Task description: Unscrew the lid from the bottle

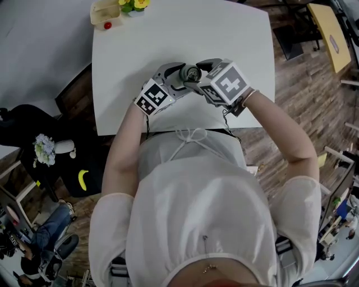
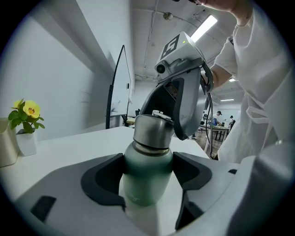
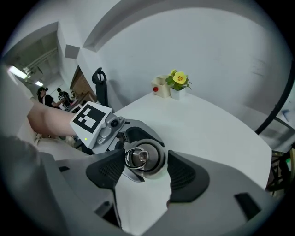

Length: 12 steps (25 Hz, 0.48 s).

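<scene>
My right claw point(image 3: 145, 170) stands open astride the steel lid point(image 3: 144, 157), bearing down from above along the upright green bottle point(image 2: 146, 161), whose body my left claw point(image 2: 147, 175) clamps over the white table point(image 1: 224, 45).

My grey left gripper point(image 1: 175, 77) and grey right gripper point(image 1: 202, 75), each with a black-and-white marker cube, meet above the near edge of the square white table point(image 1: 168, 33). Between them is a metal bottle point(image 1: 189, 73), seen by its round silver lid. Yellow flowers point(image 1: 134, 5) stand at the far-left corner.
</scene>
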### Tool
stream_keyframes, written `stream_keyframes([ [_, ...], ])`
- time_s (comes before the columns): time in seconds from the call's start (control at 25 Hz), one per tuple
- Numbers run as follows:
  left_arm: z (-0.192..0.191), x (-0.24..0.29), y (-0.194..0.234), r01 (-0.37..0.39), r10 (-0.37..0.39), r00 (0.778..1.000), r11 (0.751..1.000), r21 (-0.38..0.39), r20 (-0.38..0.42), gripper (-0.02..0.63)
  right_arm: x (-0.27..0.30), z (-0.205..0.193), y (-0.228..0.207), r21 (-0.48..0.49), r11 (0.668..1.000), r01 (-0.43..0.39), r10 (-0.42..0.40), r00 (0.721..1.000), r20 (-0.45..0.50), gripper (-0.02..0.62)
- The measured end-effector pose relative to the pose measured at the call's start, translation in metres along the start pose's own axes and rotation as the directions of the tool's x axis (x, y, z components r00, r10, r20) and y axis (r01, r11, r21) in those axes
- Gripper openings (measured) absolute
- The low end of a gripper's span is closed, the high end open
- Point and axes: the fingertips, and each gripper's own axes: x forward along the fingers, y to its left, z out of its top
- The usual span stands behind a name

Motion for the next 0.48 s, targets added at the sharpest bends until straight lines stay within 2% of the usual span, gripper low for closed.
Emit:
stream_keyframes([
  [0.08,-0.0001,0.0002,0.0001,0.001,-0.001,1.0,1.0,-0.001,0.001,0.354,0.0008,-0.0004,0.0004,0.002,1.0,0.013,-0.013,1.0,-0.003,0.281],
  [0.24,0.0009,0.0002,0.0013,0.0,0.0,1.0,1.0,-0.004,0.005,0.354,0.0001,0.0007,0.0002,-0.04,0.999,-0.004,0.003,1.0,-0.017,0.281],
  [0.4,0.001,0.0004,0.0016,0.001,-0.001,1.0,1.0,-0.008,0.008,0.354,-0.0007,0.0015,0.0019,-0.126,0.991,-0.033,0.026,0.998,-0.056,0.279],
  [0.48,0.0008,0.0006,0.0015,0.0,0.0,1.0,1.0,-0.009,0.008,0.354,-0.0006,0.0008,0.0027,-0.201,0.978,-0.056,0.04,0.996,-0.08,0.278],
])
